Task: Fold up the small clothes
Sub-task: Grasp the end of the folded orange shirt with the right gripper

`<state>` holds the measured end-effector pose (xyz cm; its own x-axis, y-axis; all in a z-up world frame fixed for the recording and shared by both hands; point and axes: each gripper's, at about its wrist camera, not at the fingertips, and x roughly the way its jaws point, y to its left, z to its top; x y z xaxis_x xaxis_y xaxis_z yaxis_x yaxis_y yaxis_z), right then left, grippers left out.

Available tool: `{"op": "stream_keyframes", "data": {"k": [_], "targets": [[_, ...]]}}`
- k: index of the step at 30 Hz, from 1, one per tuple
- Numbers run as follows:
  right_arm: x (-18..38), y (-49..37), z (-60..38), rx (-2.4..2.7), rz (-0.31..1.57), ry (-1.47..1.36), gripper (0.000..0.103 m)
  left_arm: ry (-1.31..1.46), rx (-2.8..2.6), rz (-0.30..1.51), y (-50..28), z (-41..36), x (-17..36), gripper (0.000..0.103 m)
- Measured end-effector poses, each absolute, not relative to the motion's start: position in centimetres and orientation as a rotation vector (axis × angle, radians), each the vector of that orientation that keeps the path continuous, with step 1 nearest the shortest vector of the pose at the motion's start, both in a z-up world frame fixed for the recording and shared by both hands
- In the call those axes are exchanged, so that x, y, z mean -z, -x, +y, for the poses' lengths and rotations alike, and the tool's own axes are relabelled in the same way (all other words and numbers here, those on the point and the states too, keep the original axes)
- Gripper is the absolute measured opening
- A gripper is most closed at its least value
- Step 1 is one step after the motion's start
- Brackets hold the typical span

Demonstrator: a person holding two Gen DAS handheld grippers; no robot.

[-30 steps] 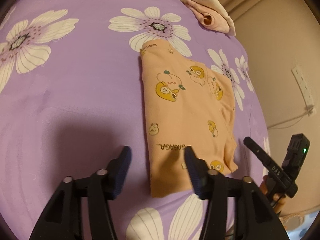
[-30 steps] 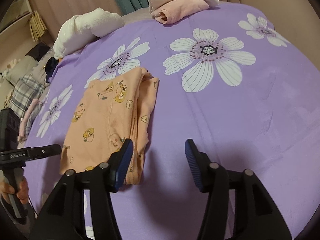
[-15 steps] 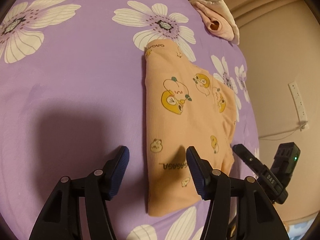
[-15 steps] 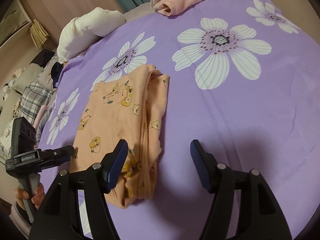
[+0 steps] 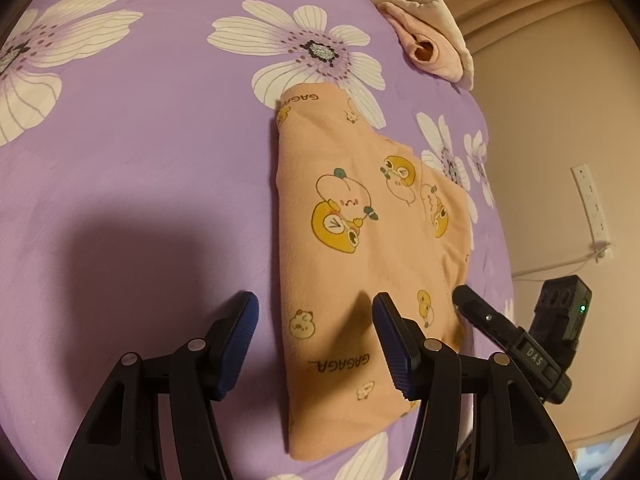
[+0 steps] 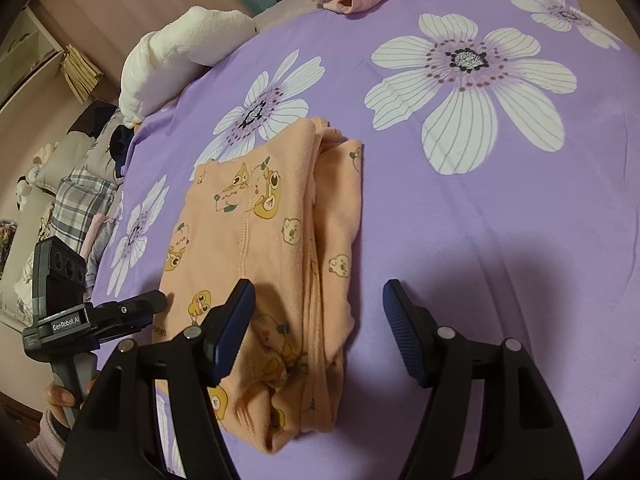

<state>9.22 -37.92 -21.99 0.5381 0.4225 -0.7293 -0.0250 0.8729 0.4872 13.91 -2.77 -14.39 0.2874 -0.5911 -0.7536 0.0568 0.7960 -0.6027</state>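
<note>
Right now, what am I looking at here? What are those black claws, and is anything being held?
No robot here: a person holds a two-finger gripper in each hand, each carrying a camera that looks along its fingers. One picture comes from the left gripper, the other from the right gripper; each also catches the other tool from the side. Below them lies a purple bedsheet printed with white flowers. On it rests a peach garment with cartoon prints, already partly folded. A folded pink cloth sits at the far edge. Both grippers are open above the garment's near end, one at each side; the right one's jaws have just been opening. Nothing is held.
</note>
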Motion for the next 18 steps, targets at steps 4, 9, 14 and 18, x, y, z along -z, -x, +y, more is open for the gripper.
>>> {"op": "stream_keyframes", "data": {"k": [4,9,14,18], "targets": [[22.2,-9.7,-38.0,-0.291,0.980,-0.471,0.067,0.513,0.468,1.214,-14.3,-3.2,14.5,0.057],[22.6,-10.2,-38.0,-0.310,0.988,-0.505,0.067,0.516,0.480,1.212,-14.8,-3.8,14.7,0.057],[22.9,-10.8,-38.0,-0.336,0.992,-0.542,0.067,0.507,0.491,1.213,-15.3,-4.5,14.8,0.057],[23.0,-11.3,-37.4,-0.364,0.993,-0.541,0.063,0.503,0.497,1.212,-15.6,-4.8,14.9,0.058]]}}
